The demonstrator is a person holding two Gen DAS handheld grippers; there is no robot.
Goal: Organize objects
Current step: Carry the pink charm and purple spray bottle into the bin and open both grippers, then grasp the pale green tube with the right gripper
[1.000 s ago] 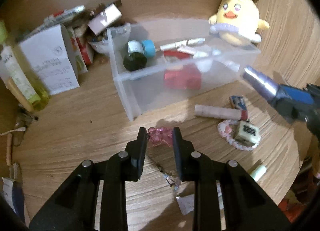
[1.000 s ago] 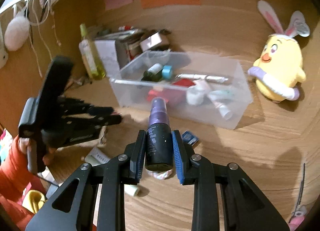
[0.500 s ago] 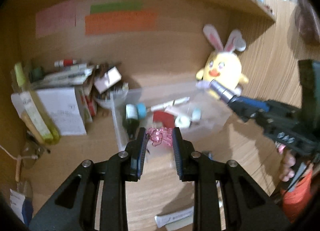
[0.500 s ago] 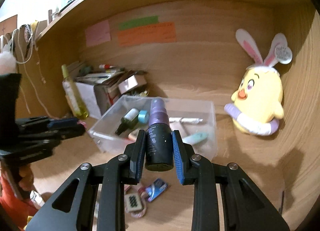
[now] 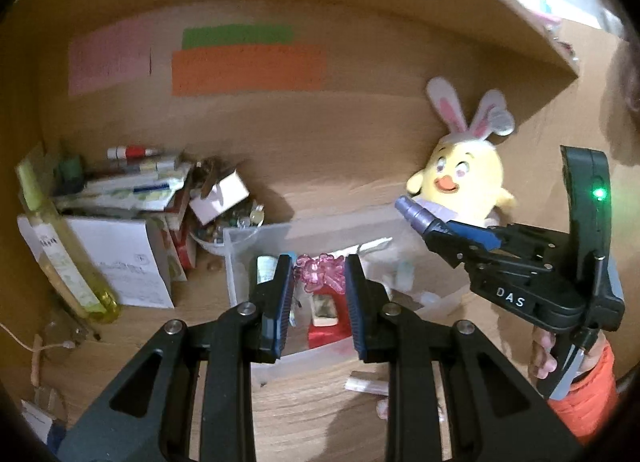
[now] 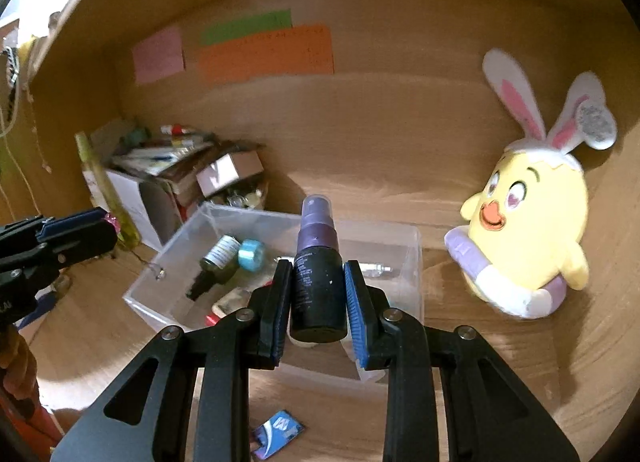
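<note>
The left claw (image 5: 319, 282) grips a pink bead charm (image 5: 320, 277) above the clear plastic bin (image 6: 414, 262). The right claw (image 6: 318, 290) grips a dark spray bottle (image 6: 318, 274) over the same bin.

grippers — two: left gripper (image 5: 319, 286), right gripper (image 6: 318, 294).
pink charm (image 5: 320, 279) — one.
purple-capped spray bottle (image 6: 318, 266) — one.
clear plastic bin (image 6: 414, 258) — one.
in the bin: dark green bottle (image 6: 214, 264) — one; blue-capped item (image 6: 252, 255) — one; red item (image 5: 326, 322) — one; the remaining pieces too blurred to count, perhaps three or four.
yellow chick plush with rabbit ears (image 6: 528, 238) — one.
paper notes on the back wall — three: pink note (image 6: 158, 54), green note (image 6: 246, 24), orange note (image 6: 268, 54).
tall yellow-green bottle (image 5: 60, 250) — one.
white box (image 5: 124, 262) — one.
small blue packet (image 6: 278, 434) — one.
</note>
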